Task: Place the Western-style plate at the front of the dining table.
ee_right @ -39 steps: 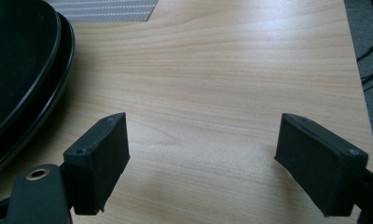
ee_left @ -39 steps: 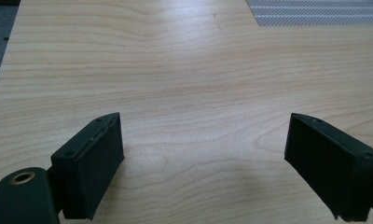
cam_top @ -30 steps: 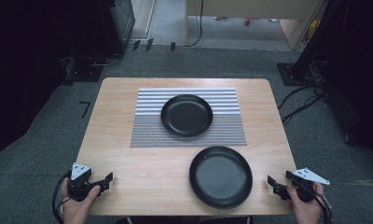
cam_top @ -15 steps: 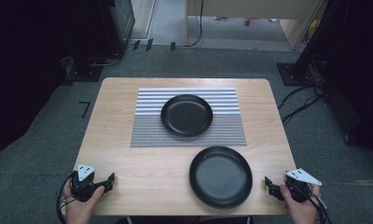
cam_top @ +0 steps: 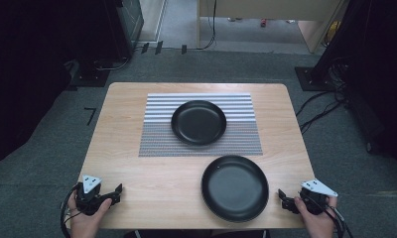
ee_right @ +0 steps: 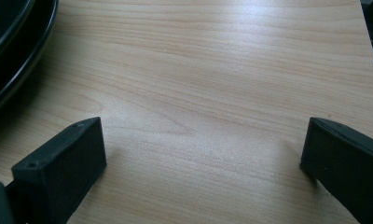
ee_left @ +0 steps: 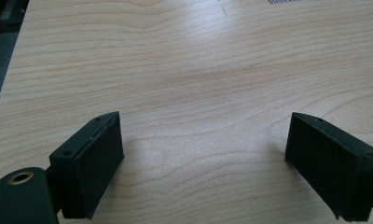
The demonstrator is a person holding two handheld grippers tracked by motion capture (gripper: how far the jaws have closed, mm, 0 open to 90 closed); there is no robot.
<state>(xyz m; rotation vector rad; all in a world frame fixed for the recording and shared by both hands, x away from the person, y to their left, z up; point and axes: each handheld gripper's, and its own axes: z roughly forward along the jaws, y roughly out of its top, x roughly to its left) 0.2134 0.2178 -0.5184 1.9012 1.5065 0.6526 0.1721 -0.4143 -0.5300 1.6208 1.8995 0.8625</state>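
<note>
Both hands are low at the near edge of the light wooden table, one at each corner. The left gripper sits at the near-left corner, jaws pointing in over the wood, and in the left gripper view its two black jaws stand wide apart with nothing but bare wood grain between them. Over on the other side, the right gripper rests at the near-right corner, grey three-cornered plate on top, and its own view tells the same story: jaws spread wide, empty, just tabletop in the gap.

Between the two hands, a little right of centre, lies the larger round black plate, close to the near edge and just beside the right gripper; its dark rim curves into the top-left corner of the right gripper view, near the jaw but not touching it. Farther back, the smaller round black plate sits on the grey-and-white striped placemat, in the middle of the table, apart from the nearer plate
</note>
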